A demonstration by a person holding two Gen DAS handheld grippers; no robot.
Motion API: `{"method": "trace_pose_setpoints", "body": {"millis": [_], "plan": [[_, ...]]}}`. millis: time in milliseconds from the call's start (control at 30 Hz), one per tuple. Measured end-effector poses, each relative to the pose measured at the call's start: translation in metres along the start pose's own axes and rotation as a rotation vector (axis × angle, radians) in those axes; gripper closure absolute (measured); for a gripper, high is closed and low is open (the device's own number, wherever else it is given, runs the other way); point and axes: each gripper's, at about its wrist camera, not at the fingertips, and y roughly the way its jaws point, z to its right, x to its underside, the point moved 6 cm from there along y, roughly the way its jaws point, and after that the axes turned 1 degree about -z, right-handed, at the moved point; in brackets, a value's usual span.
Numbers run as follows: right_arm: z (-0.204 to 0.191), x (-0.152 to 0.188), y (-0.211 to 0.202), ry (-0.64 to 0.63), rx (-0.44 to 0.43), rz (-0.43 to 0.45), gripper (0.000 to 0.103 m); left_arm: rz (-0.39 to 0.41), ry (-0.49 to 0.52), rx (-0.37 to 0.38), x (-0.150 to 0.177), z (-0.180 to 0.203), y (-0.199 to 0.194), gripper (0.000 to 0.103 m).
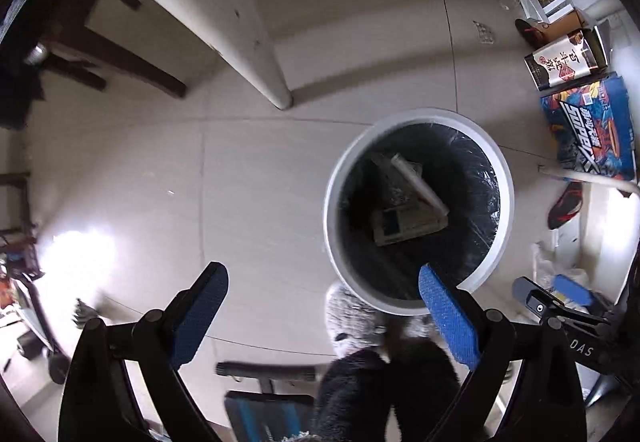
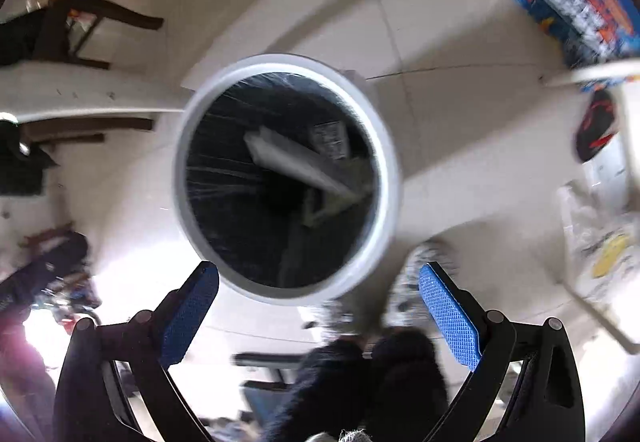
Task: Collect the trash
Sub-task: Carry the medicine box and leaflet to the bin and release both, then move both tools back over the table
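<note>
- Left wrist view is pretty sharp overall, just a bit soft on the white bin rim [image 1: 418, 114] and the furry slippers [image 1: 352, 318] at the bottom.
- Big blown-out glare patch on the floor tiles [image 1: 80, 254] at the left, so light comes in from that side.
- Table leg [image 1: 256, 54] throws a soft shadow across the floor.
- Right wrist view is heavily motion-blurred; the bin [image 2: 384, 146] and the blue box [image 2: 580, 2] are smeared.
- Overexposed white at its lower left too.
- Both have strong fisheye bending and dark vignetted corners.
</note>
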Motion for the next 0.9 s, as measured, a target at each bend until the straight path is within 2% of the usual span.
{"method": "trace_pose_setpoints", "body": {"millis": [100,267,533,900], "plan": [[-0.007,0.004,-0.020,-0.035,0.108,0.027,0.002,0.002,0.002,-0.007,0.008,0.002,-0.019,0.006],[-0.009,0.009,-0.063,-0.049,0.192,0.071,0.002,0.008,0.025,-0.024,0.018,-0.001,-0.056,0.006],[-0.031,0.028,-0.159,-0.055,0.218,0.129,0.002,0.018,0.032,-0.009,0.042,0.005,-0.125,0.006],[-0.067,0.073,-0.309,-0.058,0.199,0.185,0.002,0.059,0.052,0.036,0.072,0.006,-0.256,0.006]]}}
